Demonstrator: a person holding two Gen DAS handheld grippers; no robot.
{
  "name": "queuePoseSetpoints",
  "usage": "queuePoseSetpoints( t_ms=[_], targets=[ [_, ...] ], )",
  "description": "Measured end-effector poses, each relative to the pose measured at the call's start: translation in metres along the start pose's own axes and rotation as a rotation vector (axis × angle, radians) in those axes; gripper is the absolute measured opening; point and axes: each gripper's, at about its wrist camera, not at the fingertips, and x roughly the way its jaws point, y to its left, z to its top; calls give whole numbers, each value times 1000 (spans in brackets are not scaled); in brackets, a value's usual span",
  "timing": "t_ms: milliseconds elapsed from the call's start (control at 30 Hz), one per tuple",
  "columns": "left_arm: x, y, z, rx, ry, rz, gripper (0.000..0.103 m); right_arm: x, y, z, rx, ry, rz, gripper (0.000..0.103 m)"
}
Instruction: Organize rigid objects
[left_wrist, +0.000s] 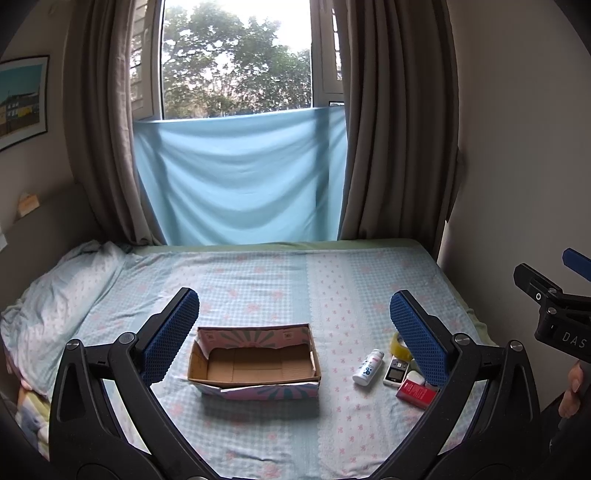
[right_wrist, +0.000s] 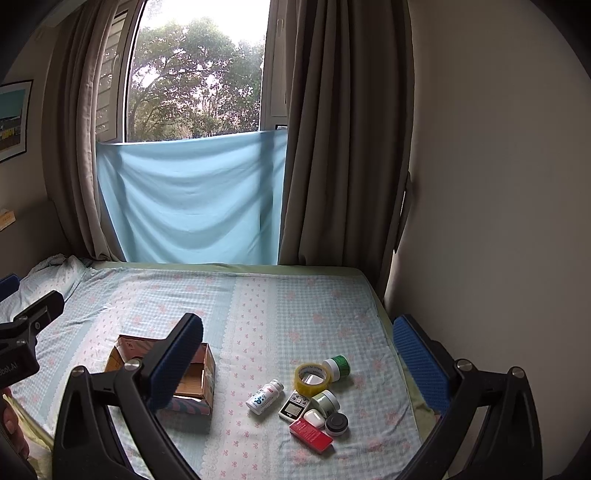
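Observation:
An empty open cardboard box (left_wrist: 255, 363) sits on the bed; it also shows in the right wrist view (right_wrist: 197, 373), partly behind my finger. To its right lies a cluster of small items: a white bottle (right_wrist: 264, 397), a tape roll (right_wrist: 312, 376), a green-labelled jar (right_wrist: 338, 365), a small grey device (right_wrist: 293, 406), a white earbud case (right_wrist: 314, 417), a pale jar (right_wrist: 325, 401), a black round lid (right_wrist: 337, 422) and a red box (right_wrist: 310, 437). My left gripper (left_wrist: 293, 325) is open and empty above the box. My right gripper (right_wrist: 297, 350) is open and empty above the cluster.
The bed (right_wrist: 258, 302) has a checked sheet, with a pillow (left_wrist: 62, 291) at the left. A wall (right_wrist: 498, 184) runs along the bed's right side. Curtains (right_wrist: 343, 147) and a blue cloth (right_wrist: 192, 199) hang at the far end.

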Motion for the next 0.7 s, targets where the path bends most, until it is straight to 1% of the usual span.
queuePoseSetpoints(
  t_ms=[133, 167, 233, 267, 333, 367, 433, 567, 700],
  targets=[
    [2, 5, 1, 6, 7, -20, 103, -1, 3, 0, 2, 1, -3, 103],
    [2, 6, 1, 21, 11, -56, 103, -1, 4, 0, 4, 2, -4, 103],
    [3, 9, 2, 25, 16, -64, 103, -1, 7, 2, 6, 4, -8, 103],
    [4, 11, 3, 40, 20, -99, 103, 0, 9, 4, 6, 5, -8, 103],
    [7, 14, 5, 49, 22, -108, 103, 1, 14, 6, 7, 4, -9, 103],
    [9, 15, 6, 63, 28, -135, 103, 2, 15, 7, 8, 6, -12, 103],
    [16, 17, 9, 77, 43, -151, 103, 6, 19, 9, 13, 14, -14, 103],
    [40, 13, 14, 125, 92, -207, 103, 20, 22, 12, 29, 48, -30, 103],
    [78, -2, 16, 182, 155, -267, 103, 42, 14, 6, 59, 96, -51, 103]
  ],
)
